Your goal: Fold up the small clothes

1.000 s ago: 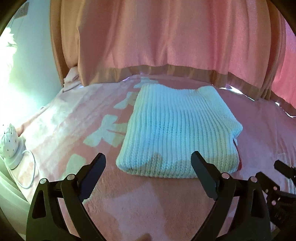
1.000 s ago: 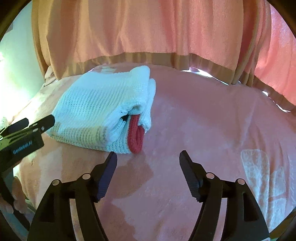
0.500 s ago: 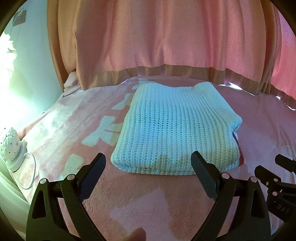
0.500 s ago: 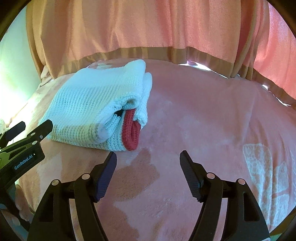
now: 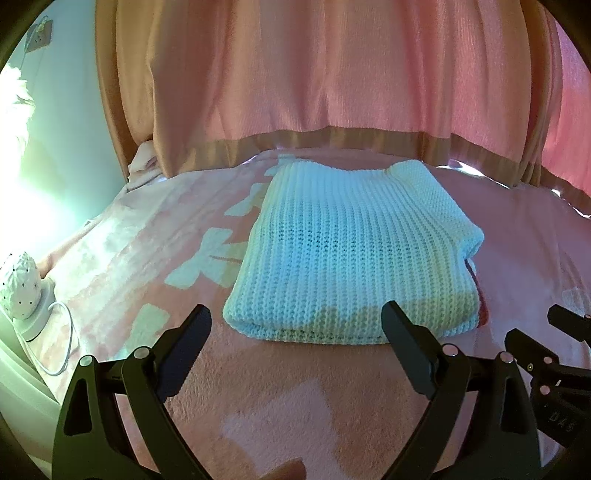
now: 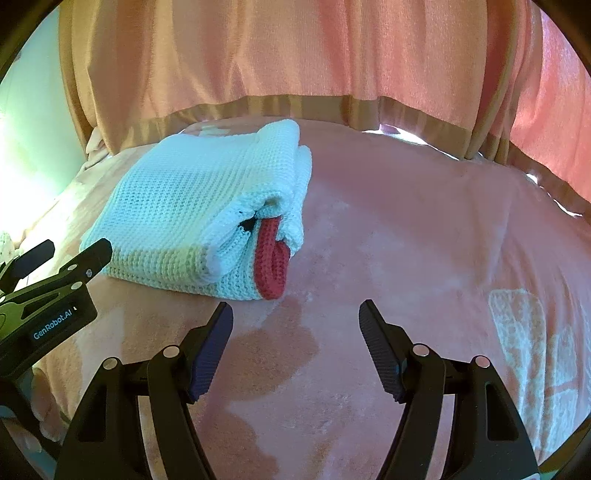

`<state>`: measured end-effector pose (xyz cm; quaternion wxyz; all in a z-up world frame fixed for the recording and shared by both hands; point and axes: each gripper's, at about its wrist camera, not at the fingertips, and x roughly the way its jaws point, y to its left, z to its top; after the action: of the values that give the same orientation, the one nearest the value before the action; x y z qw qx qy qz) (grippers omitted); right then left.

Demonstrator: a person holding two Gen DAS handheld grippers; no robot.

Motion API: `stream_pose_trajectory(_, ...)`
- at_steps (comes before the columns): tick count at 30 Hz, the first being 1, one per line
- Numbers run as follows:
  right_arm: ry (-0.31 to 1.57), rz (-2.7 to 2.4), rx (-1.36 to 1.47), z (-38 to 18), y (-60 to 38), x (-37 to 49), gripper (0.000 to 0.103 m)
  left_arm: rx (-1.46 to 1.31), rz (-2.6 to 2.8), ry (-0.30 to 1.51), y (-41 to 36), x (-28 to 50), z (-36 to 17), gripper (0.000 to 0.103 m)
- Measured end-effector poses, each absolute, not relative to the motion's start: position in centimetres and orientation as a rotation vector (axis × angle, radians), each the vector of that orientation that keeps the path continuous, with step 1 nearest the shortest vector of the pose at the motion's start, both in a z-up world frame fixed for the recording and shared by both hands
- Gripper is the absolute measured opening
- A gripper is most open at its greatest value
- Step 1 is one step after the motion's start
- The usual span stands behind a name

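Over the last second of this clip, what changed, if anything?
Only slight camera drift: both views shifted a little relative to the folded white knit. Nothing was gripped or released. The left gripper and right gripper stayed open and empty, and the knit stayed folded on the pink blanket.

Background of the scene. A bed covered by a pink plush blanket (image 5: pixel 517 236) with pale, blocky motifs (image 5: pixel 207 258) fills the lower half of both views; a further pale motif (image 6: pixel 532 347) lies toward the right in the right wrist view. Behind the bed hangs a pleated pink curtain (image 5: pixel 332 74) with a tan band along its hem (image 5: pixel 332 138); slivers of bright daylight (image 6: pixel 388 129) show beneath the hem. At the left stands a pale green-white wall (image 5: pixel 66 147), strongly overexposed by light near the frame edge, bearing a wall socket (image 5: pixel 40 33) high up. A white perforated lamp (image 5: pixel 18 291) on a round base, with a thin white cord (image 5: pixel 64 347), sits at the bed's left edge.
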<state>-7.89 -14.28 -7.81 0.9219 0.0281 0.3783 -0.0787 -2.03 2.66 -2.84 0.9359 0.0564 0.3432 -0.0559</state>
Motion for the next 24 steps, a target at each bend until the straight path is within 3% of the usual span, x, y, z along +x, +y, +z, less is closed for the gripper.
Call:
stream_pose_trajectory(15, 0.779, -0.164, 0.056, -8.0, -13.2, -8.1, 0.068, 0.137, -0.103, 0.708, 2.1, -2.1, -3.1, 0.091)
stream_pose_trajectory(24, 0.782, -0.161, 0.056, -8.2, -13.0, -8.1, 0.068, 0.141, -0.102, 0.733, 1.8, -2.2, -3.7, 0.098)
